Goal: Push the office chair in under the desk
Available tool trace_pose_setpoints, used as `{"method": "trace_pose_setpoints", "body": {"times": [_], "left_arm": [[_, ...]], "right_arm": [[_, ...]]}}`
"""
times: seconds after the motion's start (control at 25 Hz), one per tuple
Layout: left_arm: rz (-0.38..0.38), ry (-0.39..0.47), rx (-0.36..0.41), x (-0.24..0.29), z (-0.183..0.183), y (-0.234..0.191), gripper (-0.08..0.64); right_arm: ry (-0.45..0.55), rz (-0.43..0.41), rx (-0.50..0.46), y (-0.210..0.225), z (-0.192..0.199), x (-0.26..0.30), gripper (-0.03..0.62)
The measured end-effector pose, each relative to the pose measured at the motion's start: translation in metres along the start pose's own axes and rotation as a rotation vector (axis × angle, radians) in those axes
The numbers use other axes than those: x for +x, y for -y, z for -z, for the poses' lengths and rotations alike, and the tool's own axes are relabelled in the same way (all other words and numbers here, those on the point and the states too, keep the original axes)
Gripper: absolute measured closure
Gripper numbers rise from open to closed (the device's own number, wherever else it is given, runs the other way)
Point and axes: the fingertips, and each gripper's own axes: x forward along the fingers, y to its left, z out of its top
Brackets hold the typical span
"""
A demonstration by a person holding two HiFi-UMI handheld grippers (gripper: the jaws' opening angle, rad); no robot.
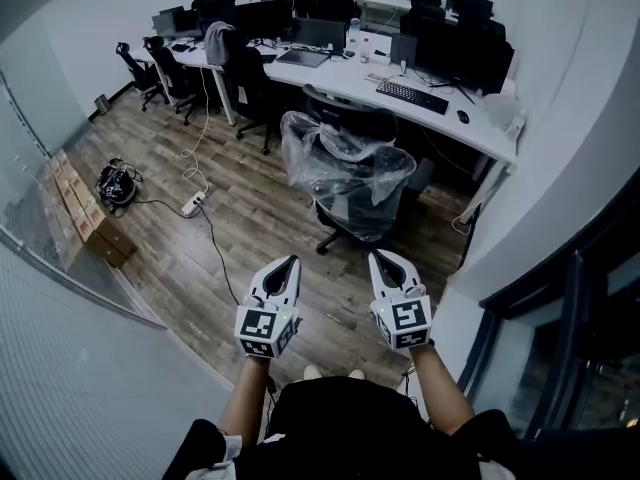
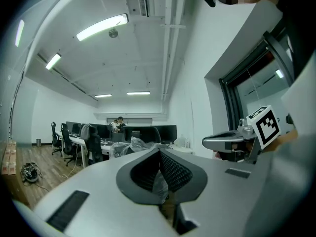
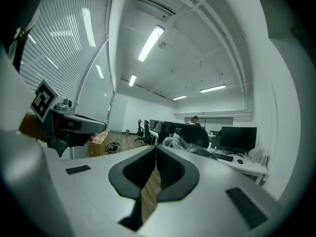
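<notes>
A black office chair [image 1: 350, 173] wrapped in clear plastic stands on the wood floor, pulled out from the white desk [image 1: 425, 108] behind it. Both grippers hover side by side well short of the chair, at chest height. My left gripper [image 1: 291, 261] is shut with nothing in it, and my right gripper [image 1: 378, 256] is shut and empty too. In the left gripper view the chair [image 2: 129, 144] shows small beyond the closed jaws, and the right gripper [image 2: 232, 141] appears at the right. In the right gripper view the chair [image 3: 190, 137] stands ahead before the desk [image 3: 247, 165].
A keyboard [image 1: 412, 95] and mouse [image 1: 462, 116] lie on the desk, with monitors [image 1: 460, 53] behind. A power strip [image 1: 192, 204] and cable trail across the floor at the left. Cardboard boxes [image 1: 85, 213] line the glass wall. More chairs [image 1: 165, 68] stand at far desks.
</notes>
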Motion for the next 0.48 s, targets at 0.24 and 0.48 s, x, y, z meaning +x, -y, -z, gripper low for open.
{"method": "trace_pose_setpoints", "body": {"times": [0.24,0.48], "left_arm": [[0.024,-0.003,-0.01,0.009,-0.001,0.026,0.545],[0.021,-0.019,0.008,0.013,0.01,0.05,0.545]], "right_arm": [[-0.006,0.01,0.004,0.017,0.008,-0.018,0.568],[-0.013,0.003,0.009,0.033,0.025,-0.029,0.568]]}}
